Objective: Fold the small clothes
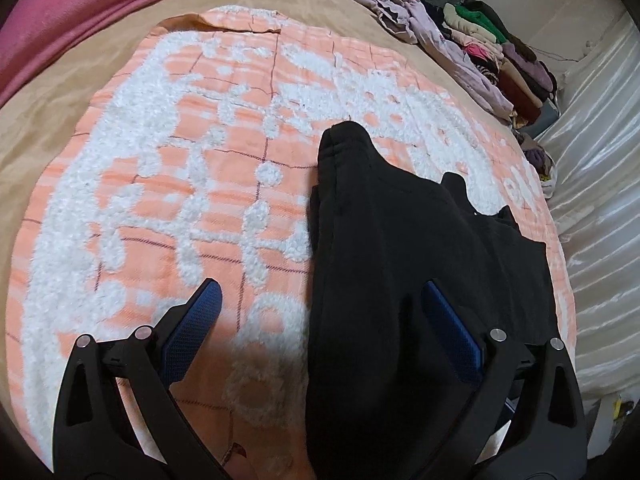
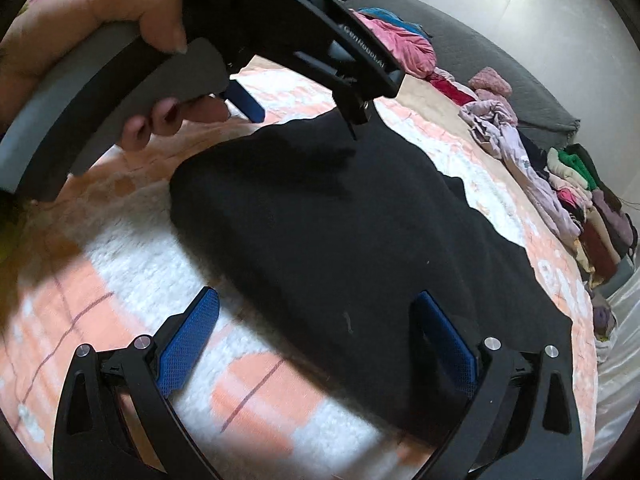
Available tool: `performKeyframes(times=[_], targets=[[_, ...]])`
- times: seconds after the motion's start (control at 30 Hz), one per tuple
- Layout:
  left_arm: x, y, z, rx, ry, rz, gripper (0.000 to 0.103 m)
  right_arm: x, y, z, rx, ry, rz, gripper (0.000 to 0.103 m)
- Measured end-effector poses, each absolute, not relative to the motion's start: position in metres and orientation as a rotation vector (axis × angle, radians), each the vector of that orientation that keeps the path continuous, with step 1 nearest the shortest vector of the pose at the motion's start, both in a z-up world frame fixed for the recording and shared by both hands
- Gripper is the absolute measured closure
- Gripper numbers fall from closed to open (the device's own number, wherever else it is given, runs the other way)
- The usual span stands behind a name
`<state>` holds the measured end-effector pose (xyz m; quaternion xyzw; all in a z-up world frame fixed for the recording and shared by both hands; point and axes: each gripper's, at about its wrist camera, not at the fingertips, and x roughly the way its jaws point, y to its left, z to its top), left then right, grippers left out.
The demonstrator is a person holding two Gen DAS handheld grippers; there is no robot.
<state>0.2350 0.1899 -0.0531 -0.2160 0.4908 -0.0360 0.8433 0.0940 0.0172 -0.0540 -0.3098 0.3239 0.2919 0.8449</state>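
Spread wide across the bed as the working surface: an orange-and-white tufted blanket (image 1: 168, 184), flat enough to fold on, with a tan sheet (image 1: 48, 128) showing past its far and left edges. Bunched along the far left, a pink cover (image 1: 72, 12), pushed out of the way.

Lying on the blanket toward the right: the black garment (image 1: 400, 248), the piece in hand, laid out near the holder, probably so both tools can reach it. Narrow and doubled along its left edge in the left wrist view, broader and flatter in the right wrist view (image 2: 340, 220); likely partway through folding, though hard to tell with the cloth so dark.

Ranged along the far right edge of the bed: a row of clothes (image 1: 480, 36), some stacked folded, some loose and crumpled, kept clear of the folding space.

Left gripper (image 1: 320, 336) hanging low over the garment's left edge, blue pads spread wide, nothing between them; placed as if to pinch that edge. Seen from the right wrist, gripped by a hand (image 2: 100, 32) at the far left.

Right gripper (image 2: 316, 344) likewise spread apart and empty, straddling the garment's near edge.
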Motion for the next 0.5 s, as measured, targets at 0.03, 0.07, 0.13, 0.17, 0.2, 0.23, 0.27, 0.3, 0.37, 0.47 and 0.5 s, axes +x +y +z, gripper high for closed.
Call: performKeyframes(times=[0.03, 0.07, 0.13, 0.17, 0.2, 0.23, 0.27, 0.3, 0.37, 0.47, 0.5], targets=[[0.237, 0.19, -0.054, -0.464, 1.038, -0.078, 0.01, 0.096, 0.018, -0.054, -0.652, 0.681, 0.607, 0.006], [0.238, 0.19, -0.054, -0.472, 1.038, -0.081, 0.01, 0.099, 0.018, -0.055, -0.65, 0.678, 0.6, 0.006], [0.241, 0.189, -0.055, -0.477, 1.039, -0.082, 0.01, 0.103, 0.02, -0.054, -0.638, 0.665, 0.583, 0.006], [0.242, 0.189, -0.055, -0.479, 1.038, -0.085, 0.01, 0.104, 0.02, -0.053, -0.633, 0.654, 0.57, 0.011], [0.244, 0.189, -0.055, -0.481, 1.038, -0.085, 0.01, 0.106, 0.02, -0.051, -0.622, 0.649, 0.57, 0.023], [0.245, 0.188, -0.055, -0.486, 1.039, -0.087, 0.01, 0.107, 0.019, -0.049, -0.61, 0.647, 0.576, 0.028], [0.246, 0.188, -0.055, -0.489, 1.038, -0.088, 0.01, 0.107, 0.018, -0.046, -0.591, 0.644, 0.585, 0.034], [0.247, 0.188, -0.055, -0.493, 1.036, -0.091, 0.01, 0.107, 0.016, -0.044, -0.57, 0.639, 0.596, 0.047], [0.249, 0.186, -0.055, -0.501, 1.039, -0.106, 0.01, 0.106, 0.013, -0.039, -0.54, 0.634, 0.622, 0.063], [0.251, 0.185, -0.056, -0.523, 1.044, -0.114, 0.01, 0.105, 0.005, -0.031, -0.473, 0.629, 0.654, 0.087], [0.251, 0.186, -0.056, -0.532, 1.044, -0.115, 0.01, 0.106, 0.001, -0.028, -0.442, 0.631, 0.661, 0.089]])
